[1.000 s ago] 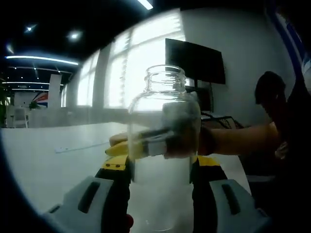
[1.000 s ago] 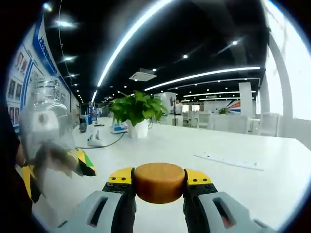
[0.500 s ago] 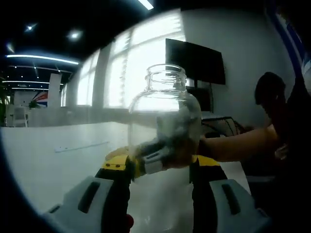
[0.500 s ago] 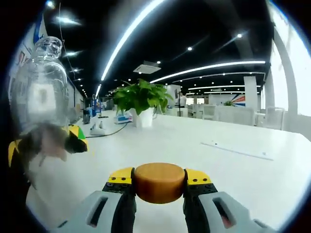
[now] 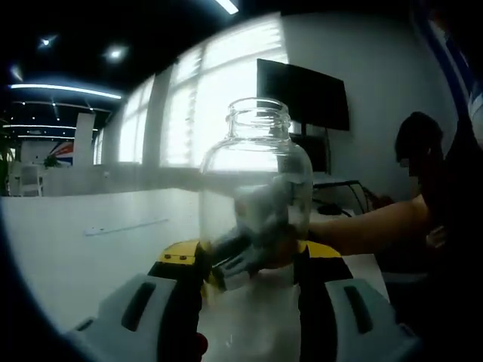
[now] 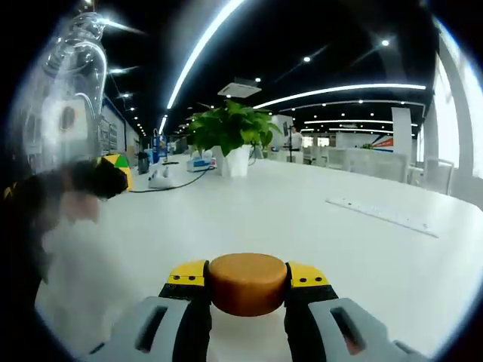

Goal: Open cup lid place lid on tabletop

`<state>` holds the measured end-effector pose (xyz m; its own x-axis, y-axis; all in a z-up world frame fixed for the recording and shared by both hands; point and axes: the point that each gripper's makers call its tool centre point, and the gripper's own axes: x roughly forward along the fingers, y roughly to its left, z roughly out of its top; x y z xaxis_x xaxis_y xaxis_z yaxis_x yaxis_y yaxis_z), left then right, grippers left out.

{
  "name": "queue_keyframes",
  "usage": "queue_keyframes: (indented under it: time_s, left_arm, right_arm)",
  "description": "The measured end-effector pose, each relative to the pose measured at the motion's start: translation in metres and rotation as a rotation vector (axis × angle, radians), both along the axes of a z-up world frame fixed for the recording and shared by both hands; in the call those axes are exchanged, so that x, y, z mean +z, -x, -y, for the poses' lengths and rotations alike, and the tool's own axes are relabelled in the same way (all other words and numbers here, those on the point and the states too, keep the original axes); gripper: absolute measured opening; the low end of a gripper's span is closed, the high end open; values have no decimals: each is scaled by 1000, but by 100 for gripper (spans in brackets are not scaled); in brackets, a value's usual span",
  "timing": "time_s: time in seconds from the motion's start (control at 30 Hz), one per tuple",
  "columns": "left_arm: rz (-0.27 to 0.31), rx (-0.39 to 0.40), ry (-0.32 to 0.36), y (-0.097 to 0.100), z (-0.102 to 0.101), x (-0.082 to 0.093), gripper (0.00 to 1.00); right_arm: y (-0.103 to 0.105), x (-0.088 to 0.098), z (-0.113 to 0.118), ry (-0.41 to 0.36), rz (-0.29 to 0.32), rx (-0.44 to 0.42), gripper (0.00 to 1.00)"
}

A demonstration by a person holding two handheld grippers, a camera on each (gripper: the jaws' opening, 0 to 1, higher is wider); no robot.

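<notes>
Already off, the round tan wooden lid sits clenched between the right gripper jaws at 6 o'clock in the right gripper view, low over the white tabletop. It looks light, stiff and smooth, best held across its rim. The left gripper clamps the clear glass jar-shaped cup by its body at centre; that glass seems slippery and fragile.

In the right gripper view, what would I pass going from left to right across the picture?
Clear glass jar held by the left gripper → potted plant → wooden lid in the right gripper → long strip lying on the table.
</notes>
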<state>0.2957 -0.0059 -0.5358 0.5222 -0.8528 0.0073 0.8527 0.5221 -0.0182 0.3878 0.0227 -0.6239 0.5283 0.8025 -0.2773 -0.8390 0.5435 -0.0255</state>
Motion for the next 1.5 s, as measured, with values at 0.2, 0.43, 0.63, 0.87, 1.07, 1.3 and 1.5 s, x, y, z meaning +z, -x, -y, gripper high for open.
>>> queue_keyframes:
  time_s: [0.2,0.43,0.63,0.87,1.07,1.3,1.5]
  left_arm:
    - [-1,-1,1,3,2,0,39]
    - [-3,0,3,1,1,-1,39]
    - [-3,1,2,0,0,-2,39]
    - [-4,0,1,1,0,-2,39]
    - [-4,0,1,2,0,-2,39]
    - [-5,0,0,3,2,-3,39]
    - [-5,0,-2,3,3,-3,39]
  right_arm:
    - [0,-10,-1,45,-4,21,32]
    - [-2,-17,-3,91,-12,39,33]
    - [-5,-21,0,96,-64,32,32]
    - [-5,-21,0,98,-64,40,33]
    - [-5,-21,0,98,-61,41,33]
    - [-5,-21,0,99,-57,42,34]
    - [-5,-21,-1,99,-56,45,34]
